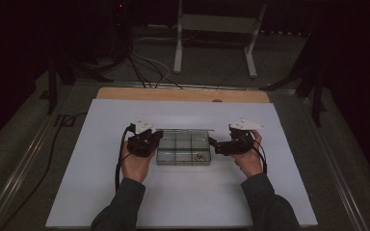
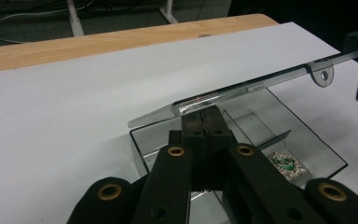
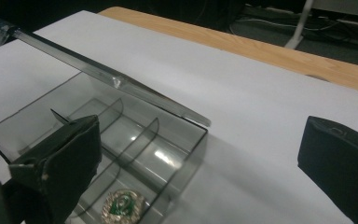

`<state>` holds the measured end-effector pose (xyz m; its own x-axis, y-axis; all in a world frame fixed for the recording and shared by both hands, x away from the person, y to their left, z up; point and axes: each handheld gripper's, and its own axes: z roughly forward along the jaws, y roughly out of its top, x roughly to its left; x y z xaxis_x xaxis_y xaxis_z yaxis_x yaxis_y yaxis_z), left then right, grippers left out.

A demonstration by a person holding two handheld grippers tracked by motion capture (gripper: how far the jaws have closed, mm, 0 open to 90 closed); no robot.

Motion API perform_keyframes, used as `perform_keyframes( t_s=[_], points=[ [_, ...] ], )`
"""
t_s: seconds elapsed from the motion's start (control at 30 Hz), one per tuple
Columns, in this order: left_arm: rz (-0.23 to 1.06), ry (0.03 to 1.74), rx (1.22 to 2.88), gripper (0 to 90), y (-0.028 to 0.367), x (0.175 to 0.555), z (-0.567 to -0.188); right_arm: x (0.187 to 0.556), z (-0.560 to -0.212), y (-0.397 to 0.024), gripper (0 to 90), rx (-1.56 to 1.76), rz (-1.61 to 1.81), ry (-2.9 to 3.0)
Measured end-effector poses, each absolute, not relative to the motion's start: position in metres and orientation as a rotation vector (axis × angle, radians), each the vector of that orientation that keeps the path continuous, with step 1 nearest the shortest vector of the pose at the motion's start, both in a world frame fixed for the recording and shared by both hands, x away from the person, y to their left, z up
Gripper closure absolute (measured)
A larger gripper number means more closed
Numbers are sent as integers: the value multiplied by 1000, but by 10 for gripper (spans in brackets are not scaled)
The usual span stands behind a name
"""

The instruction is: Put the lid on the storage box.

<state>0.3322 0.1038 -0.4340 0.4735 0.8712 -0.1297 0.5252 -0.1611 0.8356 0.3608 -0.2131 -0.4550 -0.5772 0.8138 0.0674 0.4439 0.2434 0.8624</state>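
A clear plastic compartment box (image 1: 183,148) sits in the middle of the white board. Its hinged lid (image 2: 261,84) is tilted up off the box. My left gripper (image 2: 204,114) is shut on the lid's near edge and holds it up, at the box's left end (image 1: 156,139). A small green and silver trinket (image 3: 121,205) lies in the front right compartment (image 1: 201,156). My right gripper (image 3: 200,135) stands open at the box's right end (image 1: 213,143). One jaw is over the box, the other is out over the board, and nothing is gripped between them.
The white board (image 1: 183,202) covers a wooden tabletop whose far edge (image 1: 183,95) shows behind it. Beyond the table stand a white metal frame (image 1: 214,29) and cables (image 1: 139,67) on a dark floor.
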Motion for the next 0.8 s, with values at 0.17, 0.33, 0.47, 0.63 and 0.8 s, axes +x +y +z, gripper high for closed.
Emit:
perform_keyframes(
  t_s=[0.17,0.33,0.47,0.63,0.8],
  points=[
    [484,1175,1832,900,104,331,-436,355,-452,-220,0,1157,1275,2118],
    [481,1172,1838,900,103,329,-437,351,-452,-227,0,1160,1285,2104],
    [479,1171,1837,900,103,327,-438,347,-452,-231,0,1173,1295,2082],
    [477,1163,1849,900,102,325,-441,342,-452,-235,0,1182,1321,2056],
    [474,1154,1856,900,102,322,-444,336,-453,-240,0,1189,1319,2032]
  ],
)
